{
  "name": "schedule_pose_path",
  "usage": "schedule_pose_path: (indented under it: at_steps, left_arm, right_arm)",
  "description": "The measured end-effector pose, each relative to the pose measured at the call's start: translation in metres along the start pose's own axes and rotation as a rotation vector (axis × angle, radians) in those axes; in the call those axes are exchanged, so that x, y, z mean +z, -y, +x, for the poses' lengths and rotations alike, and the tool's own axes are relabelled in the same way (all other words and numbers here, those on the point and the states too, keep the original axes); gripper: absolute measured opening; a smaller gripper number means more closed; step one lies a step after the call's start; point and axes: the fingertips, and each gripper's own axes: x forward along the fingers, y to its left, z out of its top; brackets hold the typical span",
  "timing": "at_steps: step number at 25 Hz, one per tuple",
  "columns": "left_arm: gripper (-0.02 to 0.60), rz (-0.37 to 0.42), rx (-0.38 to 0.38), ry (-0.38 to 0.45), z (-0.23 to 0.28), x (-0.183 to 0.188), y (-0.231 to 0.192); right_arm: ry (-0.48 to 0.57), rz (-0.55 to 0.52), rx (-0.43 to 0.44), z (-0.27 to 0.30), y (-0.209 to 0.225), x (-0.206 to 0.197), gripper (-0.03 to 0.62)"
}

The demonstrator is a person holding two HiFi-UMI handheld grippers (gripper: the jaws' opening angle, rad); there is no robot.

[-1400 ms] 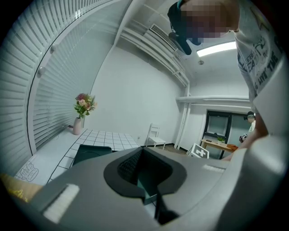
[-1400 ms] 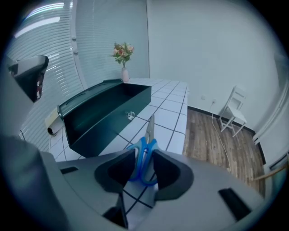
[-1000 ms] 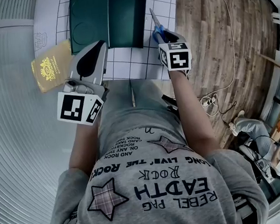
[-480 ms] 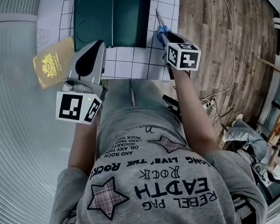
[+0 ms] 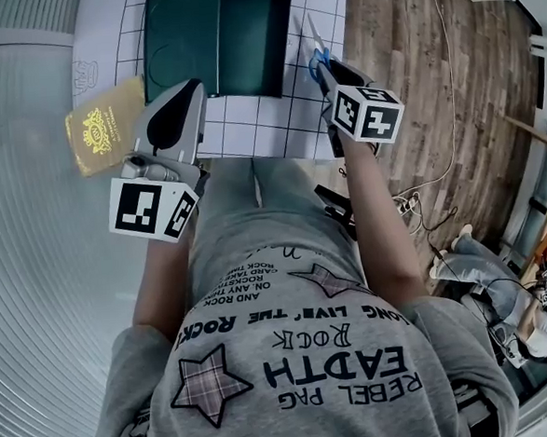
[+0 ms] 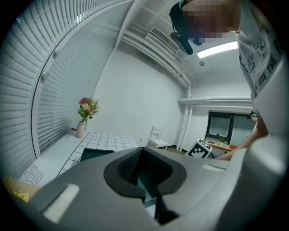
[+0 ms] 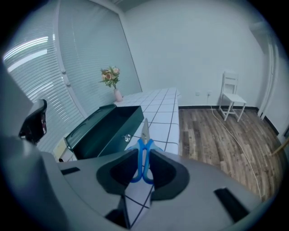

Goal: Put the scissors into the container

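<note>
You get even, cool light with a blue-green cast and no harsh shadows. In your left gripper view a ceiling light strip [image 6: 217, 48] glares pure white, and the blinds [image 6: 49, 85] glow softly beside it. In your right gripper view the blinds are the brightest patch, at upper left. All three views bend hard toward the edges and darken at the corners. The scissors [image 7: 145, 135] read sharp. The shell of the right gripper [image 7: 142, 168], close to the lens, looks soft, and its recess falls nearly black.

Gold packet [image 5: 105, 125] on white tabletop [image 5: 248, 121], flower vase [image 7: 113, 83] farther off, white chair [image 7: 232, 97]
</note>
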Motion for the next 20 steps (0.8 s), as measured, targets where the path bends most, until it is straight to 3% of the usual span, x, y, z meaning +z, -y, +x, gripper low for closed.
schedule_pose_path:
  at_steps: [20]
  left_arm:
    - [0.009,0.020,-0.008,0.054,-0.004,0.021,0.005]
  right_arm:
    - [0.110,-0.038,0.015,-0.028,-0.018,0.057,0.092]
